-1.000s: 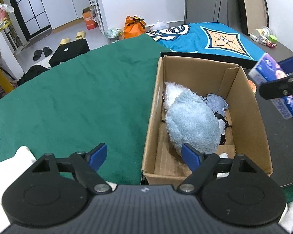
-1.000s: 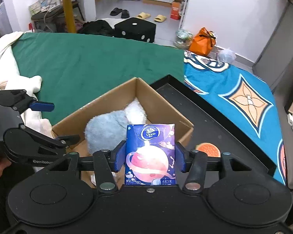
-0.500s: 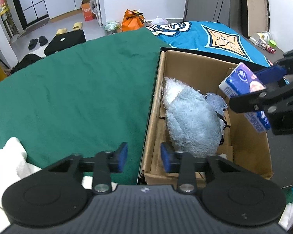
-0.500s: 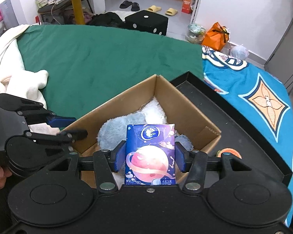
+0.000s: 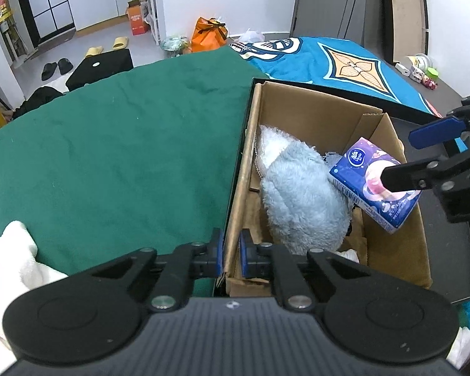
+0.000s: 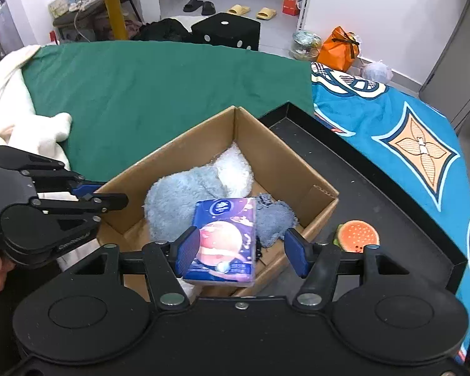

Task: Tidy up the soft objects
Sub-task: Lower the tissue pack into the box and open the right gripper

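An open cardboard box (image 5: pixel 300 116) (image 6: pixel 275 159) stands in a black tray and holds a fluffy blue and white plush toy (image 5: pixel 300 188) (image 6: pixel 185 194) and a blue cloth (image 6: pixel 274 216). My left gripper (image 5: pixel 232 255) is shut on the box's near left wall. My right gripper (image 6: pixel 241 250) is open over the box. A blue tissue pack (image 6: pixel 225 238) (image 5: pixel 374 183) leans against its left finger, tilted over the plush, free of the right finger.
A burger-shaped squishy toy (image 6: pixel 357 235) lies in the black tray (image 6: pixel 391 206) right of the box. A green cloth (image 5: pixel 109 144) covers the surface to the left, a blue patterned cloth (image 6: pixel 407 138) to the right. White fabric (image 5: pixel 18 250) lies at the near left.
My left gripper closed on the box wall. My right gripper carried the tissue pack over the box and opened, so the pack tilts loose between the fingers.
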A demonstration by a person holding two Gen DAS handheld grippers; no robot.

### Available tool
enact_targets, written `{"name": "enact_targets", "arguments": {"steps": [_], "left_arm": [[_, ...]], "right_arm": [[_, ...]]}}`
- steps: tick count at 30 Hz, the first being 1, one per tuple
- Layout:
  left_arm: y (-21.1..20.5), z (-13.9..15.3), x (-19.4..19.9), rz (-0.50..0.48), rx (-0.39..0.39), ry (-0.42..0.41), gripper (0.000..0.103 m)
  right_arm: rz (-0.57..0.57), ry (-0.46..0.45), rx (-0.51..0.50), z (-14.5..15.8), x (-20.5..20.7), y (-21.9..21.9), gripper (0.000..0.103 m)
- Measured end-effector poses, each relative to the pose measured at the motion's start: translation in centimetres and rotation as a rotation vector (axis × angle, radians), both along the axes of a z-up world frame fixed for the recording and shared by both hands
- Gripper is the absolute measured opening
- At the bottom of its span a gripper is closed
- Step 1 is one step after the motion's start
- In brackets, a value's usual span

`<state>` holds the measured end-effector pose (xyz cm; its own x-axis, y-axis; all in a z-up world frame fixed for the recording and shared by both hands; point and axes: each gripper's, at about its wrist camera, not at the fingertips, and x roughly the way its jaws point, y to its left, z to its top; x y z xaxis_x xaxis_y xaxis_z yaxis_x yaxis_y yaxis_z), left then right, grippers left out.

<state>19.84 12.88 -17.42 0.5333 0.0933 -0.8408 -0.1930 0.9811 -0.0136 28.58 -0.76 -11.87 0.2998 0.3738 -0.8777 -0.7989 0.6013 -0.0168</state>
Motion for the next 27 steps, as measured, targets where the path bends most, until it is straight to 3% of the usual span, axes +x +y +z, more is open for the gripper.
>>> {"name": "enact_targets", "arguments": {"steps": [2,4,5,6,10,27], "left_arm": [[0.0,0.0,0.0,0.000,0.003,0.001,0.010],[-0.1,0.1,0.0,0.001,0.007,0.001,0.010],[-0.1,0.2,-0.1,0.000,0.010,0.001,0.010],[-0.2,0.2,-0.1,-0.001,0.012,0.001,0.010],[-0.1,0.2,0.0,0.007,0.015,0.002,0.010],[-0.5,0.2,0.1,-0.001,0.036,0.002,0.010]], "right_arm": [[0.017,0.017,-0.011,-0.7,-0.3,0.4,0.041],[0.029,0.017,-0.008,-1.1,-0.7,0.6,0.038],[0.037,0.034,-0.004,-1.3,-0.8,0.7,0.026],[0.046,0.064,0.005,-1.4,-0.9,0.8,0.023],[0.069,0.068,-0.002,-1.3,-1.4,0.7,0.022],[-0.065,0.014,0.004,-0.4,2.8,-4.3,0.024]]}}
